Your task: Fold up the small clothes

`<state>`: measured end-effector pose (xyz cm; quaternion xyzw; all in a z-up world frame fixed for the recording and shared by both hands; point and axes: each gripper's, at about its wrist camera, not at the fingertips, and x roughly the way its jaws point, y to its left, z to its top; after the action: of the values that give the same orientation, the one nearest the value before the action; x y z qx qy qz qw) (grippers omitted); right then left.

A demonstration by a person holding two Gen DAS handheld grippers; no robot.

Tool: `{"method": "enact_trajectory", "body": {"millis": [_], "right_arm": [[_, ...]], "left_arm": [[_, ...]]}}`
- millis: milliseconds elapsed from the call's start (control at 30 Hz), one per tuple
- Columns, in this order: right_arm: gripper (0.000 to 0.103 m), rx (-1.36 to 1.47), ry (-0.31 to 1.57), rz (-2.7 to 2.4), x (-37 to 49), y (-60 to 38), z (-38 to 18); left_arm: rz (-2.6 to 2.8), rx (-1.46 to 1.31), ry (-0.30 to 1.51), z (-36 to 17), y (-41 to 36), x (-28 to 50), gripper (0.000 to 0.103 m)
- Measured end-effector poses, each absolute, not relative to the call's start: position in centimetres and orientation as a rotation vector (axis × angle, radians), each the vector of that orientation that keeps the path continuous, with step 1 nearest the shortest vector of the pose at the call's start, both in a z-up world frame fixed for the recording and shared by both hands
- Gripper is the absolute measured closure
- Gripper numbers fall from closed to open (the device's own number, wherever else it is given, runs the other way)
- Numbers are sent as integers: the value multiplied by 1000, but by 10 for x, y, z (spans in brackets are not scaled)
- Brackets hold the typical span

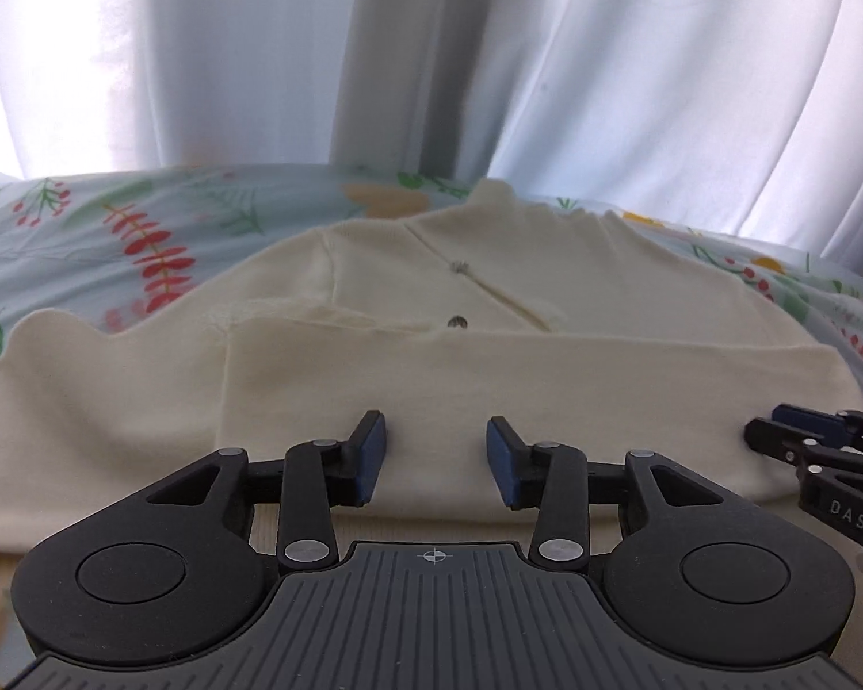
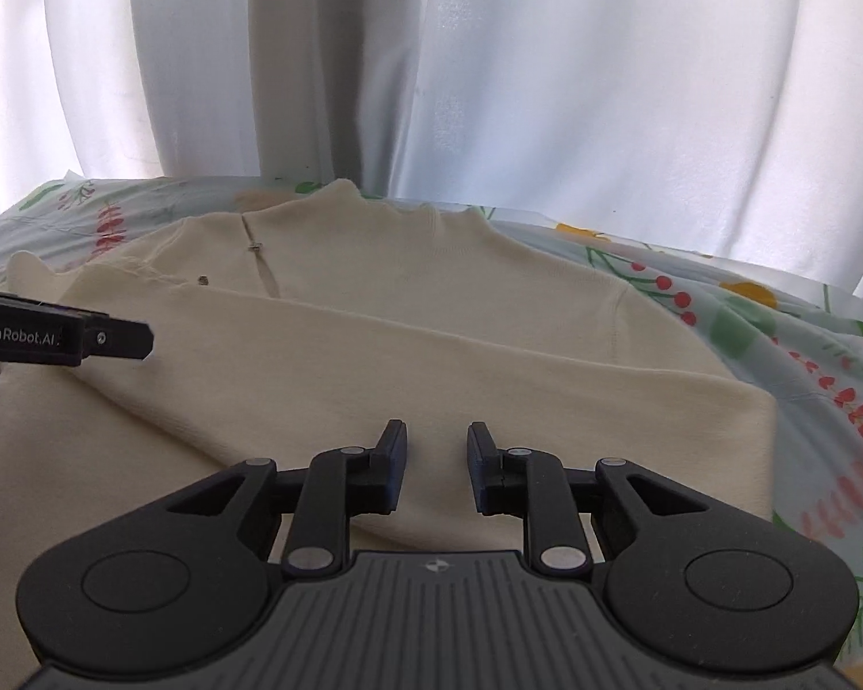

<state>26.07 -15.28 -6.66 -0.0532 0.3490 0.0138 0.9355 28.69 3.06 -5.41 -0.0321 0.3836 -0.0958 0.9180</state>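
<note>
A cream button-front top point(image 1: 546, 379) lies on a floral sheet, its near part folded over so a straight fold edge crosses the middle. A small dark button point(image 1: 457, 321) shows just past that edge. My left gripper point(image 1: 436, 431) hovers open over the folded layer, with only flat cloth seen between its blue pads. In the right wrist view the same top point(image 2: 431, 345) fills the middle. My right gripper point(image 2: 436, 437) is over its near edge, jaws narrowly apart and pinching nothing. Each gripper shows in the other's view: the right gripper point(image 1: 776, 431) at the right edge, the left gripper point(image 2: 103, 336) at the left.
The floral sheet point(image 1: 115, 241) point(image 2: 776, 345) shows on both sides of the top. White curtains point(image 1: 604, 86) point(image 2: 546, 86) hang right behind the far edge of the surface.
</note>
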Motion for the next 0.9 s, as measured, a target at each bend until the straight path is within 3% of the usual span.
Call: {"method": "enact_trajectory", "body": {"millis": [300, 333, 367, 433, 733, 900], "right_arm": [[74, -79, 713, -155, 225, -214, -50], [70, -77, 703, -148, 217, -213, -47], [62, -73, 687, -139, 208, -212, -44], [51, -45, 656, -117, 192, -208, -38], [47, 28, 657, 16, 156, -176, -22], [47, 74, 667, 19, 150, -172, -21]], "left_arm": [[-131, -304, 840, -43, 92, 272, 55], [-115, -325, 843, -42, 100, 267, 47], [-73, -349, 851, -40, 112, 260, 32], [33, -395, 846, -38, 138, 246, 21], [455, -805, 706, -34, 308, 190, 20], [561, -986, 592, -40, 377, 161, 27]]}}
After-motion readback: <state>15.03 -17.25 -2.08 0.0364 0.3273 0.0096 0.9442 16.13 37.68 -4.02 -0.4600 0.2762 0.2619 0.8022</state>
